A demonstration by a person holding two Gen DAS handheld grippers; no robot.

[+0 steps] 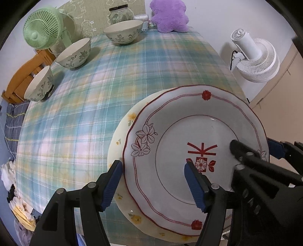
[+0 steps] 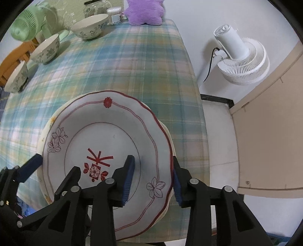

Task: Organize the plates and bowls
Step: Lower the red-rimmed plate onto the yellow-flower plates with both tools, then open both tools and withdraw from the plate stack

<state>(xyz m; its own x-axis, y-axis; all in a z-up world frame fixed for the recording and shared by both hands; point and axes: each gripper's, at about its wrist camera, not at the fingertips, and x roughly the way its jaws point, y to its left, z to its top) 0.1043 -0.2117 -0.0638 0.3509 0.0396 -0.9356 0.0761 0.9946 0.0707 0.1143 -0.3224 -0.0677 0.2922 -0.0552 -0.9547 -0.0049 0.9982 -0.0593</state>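
Resting near the table's near right corner, the white plate with red trim (image 1: 195, 155) sits on top of a cream plate with yellow flowers (image 1: 123, 132), whose rim shows only as a crescent along the left and near side. The top plate's right edge comes close to the edge of the plaid tablecloth (image 1: 117, 79), with little cloth left beyond it on that side.

The left gripper (image 1: 153, 181) straddles the left rim of the red-trimmed plate: one blue pad outside the rim over the cream plate, the other above the plate's centre near the red emblem. Its jaws stand wide and clamp nothing. The right gripper (image 2: 153, 179) straddles the right rim in the same way, one pad over the plate's well, the other just outside the rim; its jaws stand partly apart, and whether the pads touch the rim cannot be told.

A broad stretch of bare cloth lies to the left of and beyond the plates. Along the far left edge stand three floral bowls (image 1: 75, 54) in a row, well apart from the plates. At the far end are a glass jar (image 1: 118, 14) and a purple plush toy (image 1: 168, 15). A green fan (image 1: 42, 28) stands at the far left corner, and a white fan (image 1: 253, 58) stands off the table to the right.
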